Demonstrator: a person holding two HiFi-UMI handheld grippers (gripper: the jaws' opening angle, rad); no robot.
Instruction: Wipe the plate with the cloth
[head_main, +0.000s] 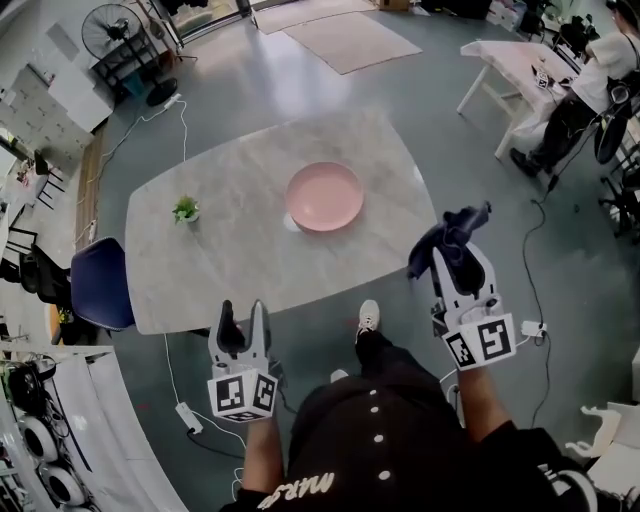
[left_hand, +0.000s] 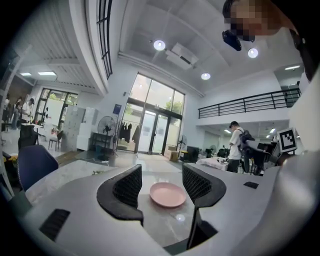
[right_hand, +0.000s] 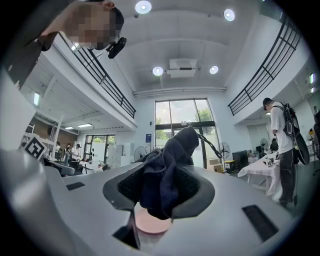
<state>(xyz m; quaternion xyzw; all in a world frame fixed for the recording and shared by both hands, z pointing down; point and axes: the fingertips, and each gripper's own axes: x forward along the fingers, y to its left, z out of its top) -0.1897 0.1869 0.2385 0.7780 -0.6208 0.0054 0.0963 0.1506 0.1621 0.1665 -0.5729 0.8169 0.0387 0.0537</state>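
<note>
- Left gripper (head_main: 243, 312): pale grey shell, black ribbed jaw pads; marker cube (head_main: 241, 394) printed in black-and-white squares.
- Right gripper (head_main: 460, 262): built alike; second marker cube (head_main: 480, 341) fitted.
- Black clothing (head_main: 400, 440) worn, dotted with white studs; white shoe (head_main: 368, 318) worn.

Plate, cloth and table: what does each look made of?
The plate: pink, smooth, faintly glossy, likely ceramic or plastic; cannot tell which. The cloth: dark blue, soft nubby fabric like terry, bunched in folds. The table: pale grey veined top, marble or a stone-look slab, with a slight sheen.
</note>
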